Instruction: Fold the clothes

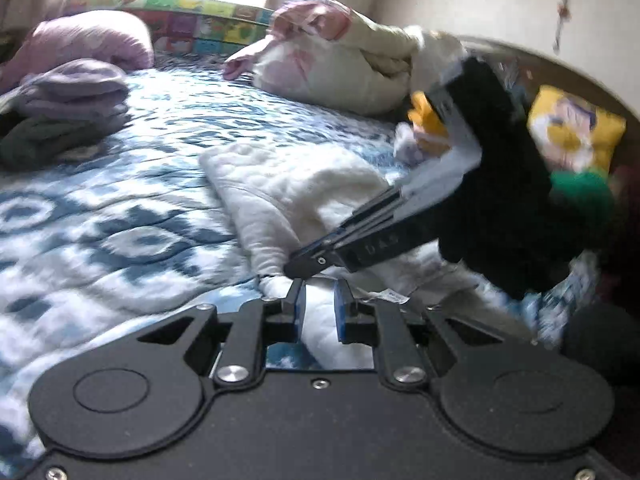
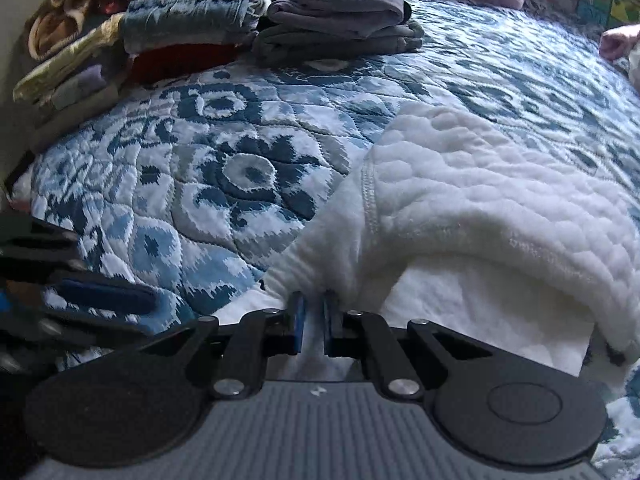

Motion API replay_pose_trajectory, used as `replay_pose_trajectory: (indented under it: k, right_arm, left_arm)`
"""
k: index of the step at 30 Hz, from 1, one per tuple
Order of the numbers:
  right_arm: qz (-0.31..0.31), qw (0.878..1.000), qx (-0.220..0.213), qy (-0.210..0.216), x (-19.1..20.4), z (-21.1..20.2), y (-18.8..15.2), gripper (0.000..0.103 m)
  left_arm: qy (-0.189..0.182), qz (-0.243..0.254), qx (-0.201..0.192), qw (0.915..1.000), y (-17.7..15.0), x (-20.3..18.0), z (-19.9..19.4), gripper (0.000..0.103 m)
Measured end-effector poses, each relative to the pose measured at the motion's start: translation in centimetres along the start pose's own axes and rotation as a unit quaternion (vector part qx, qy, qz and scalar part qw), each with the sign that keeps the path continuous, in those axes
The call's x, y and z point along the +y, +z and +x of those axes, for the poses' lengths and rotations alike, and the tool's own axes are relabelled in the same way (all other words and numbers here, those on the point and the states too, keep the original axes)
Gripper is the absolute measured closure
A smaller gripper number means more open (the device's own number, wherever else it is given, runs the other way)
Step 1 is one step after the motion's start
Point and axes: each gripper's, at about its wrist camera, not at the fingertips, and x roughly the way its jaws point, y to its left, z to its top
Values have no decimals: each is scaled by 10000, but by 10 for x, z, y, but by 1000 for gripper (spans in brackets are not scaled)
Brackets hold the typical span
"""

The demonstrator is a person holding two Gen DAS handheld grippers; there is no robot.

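Two grippers meet at the near edge of the white fleece garment (image 2: 460, 184), which lies on the blue patterned bed quilt (image 2: 192, 168) with its long axis running away to the far right. The right gripper (image 2: 314, 320) has its jaws pinched on the garment's near corner. The left gripper (image 1: 318, 312) sits just beside it, jaws narrowly apart over white fabric; whether they grip it I cannot tell. Folded piles (image 2: 340, 20) wait far left.
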Motion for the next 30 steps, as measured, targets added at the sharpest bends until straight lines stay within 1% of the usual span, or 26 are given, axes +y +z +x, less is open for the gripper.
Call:
replay_pose_trajectory:
  k: [1, 2, 3, 5, 10, 15, 19, 23, 25, 27, 28, 30]
  right_arm:
    - [47, 10000, -7, 27, -1, 0, 0, 95]
    - [85, 10000, -7, 41, -2, 1, 0, 95]
    - [91, 10000, 8, 34, -2, 2, 0, 95]
    - [51, 10000, 32, -5, 0, 3, 1, 95]
    - [185, 9998, -14, 80, -4, 4, 0, 96]
    - [217, 9997, -63, 3, -1, 5, -1, 96]
    - [240, 9996, -106, -110, 3, 4, -2, 96]
    - [260, 9993, -151, -206, 5, 4, -3, 96]
    - [270, 9992, -149, -250, 6, 4, -3, 96]
    - [244, 9991, -150, -311, 9, 4, -2, 96]
    - [243, 9990, -159, -325, 9, 4, -3, 96]
    - [326, 9989, -178, -290, 7, 4, -3, 96]
  left_arm:
    - [-11, 140, 119, 9998, -2, -3, 8, 92]
    - [22, 301, 332, 9990, -8, -7, 14, 92]
    - [93, 462, 372, 9982, -14, -12, 16, 92]
    - [33, 386, 398, 9985, -20, -18, 10, 93]
    - [-10, 612, 407, 9973, -42, -31, -10, 93]
    - [263, 1008, 400, 9937, -55, -49, -25, 93]
    - [554, 1478, 399, 9867, -62, -63, -30, 93]
    - [488, 1260, 389, 9901, -53, -55, -35, 92]
    - [316, 798, 28, 9963, -40, -46, -53, 92]
    - [180, 518, -141, 9984, -36, -43, -56, 92]
    - [176, 459, -158, 9987, -36, -44, -52, 92]
    - [156, 592, -119, 9981, -36, -50, -37, 92]
